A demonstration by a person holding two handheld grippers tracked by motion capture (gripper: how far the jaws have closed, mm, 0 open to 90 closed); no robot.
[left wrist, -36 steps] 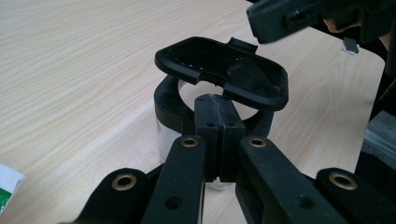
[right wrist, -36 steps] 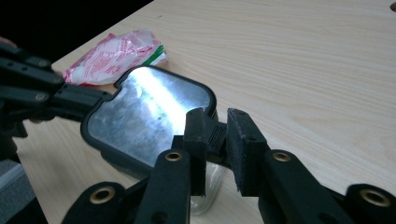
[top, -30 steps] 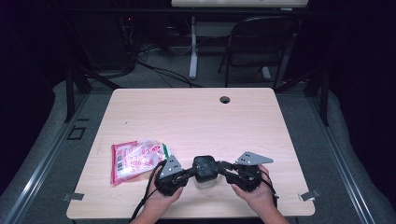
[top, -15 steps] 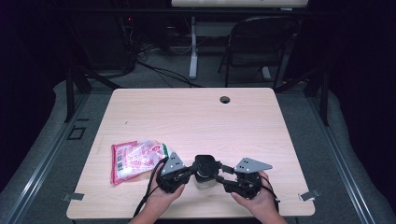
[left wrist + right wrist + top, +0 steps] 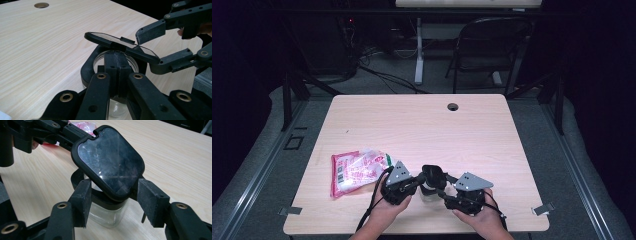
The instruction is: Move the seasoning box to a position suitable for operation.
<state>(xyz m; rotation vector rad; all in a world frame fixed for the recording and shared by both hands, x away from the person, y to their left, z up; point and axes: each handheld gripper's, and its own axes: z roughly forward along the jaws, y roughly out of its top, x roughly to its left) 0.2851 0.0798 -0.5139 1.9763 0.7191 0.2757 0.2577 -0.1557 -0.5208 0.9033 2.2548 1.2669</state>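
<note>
Left tongs (image 5: 117, 72) clamped on jar (image 5: 106, 212); right tongs (image 5: 113, 202) freshly parted around lid (image 5: 108, 162)

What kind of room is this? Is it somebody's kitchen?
Probably not a kitchen. It looks like a lab or workshop: a bare wooden table with a cable hole, tangled cables on the floor behind it, and a folding chair in a dark room.

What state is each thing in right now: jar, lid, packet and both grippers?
Glass jar: upright on the table, open.
Hinged lid: flipped up, tilted.
Left gripper: shut on the jar's black collar.
Right gripper: jaws have just been opening; pads flank the lid, apparently clear of it.
Red snack packet: lying flat.
</note>
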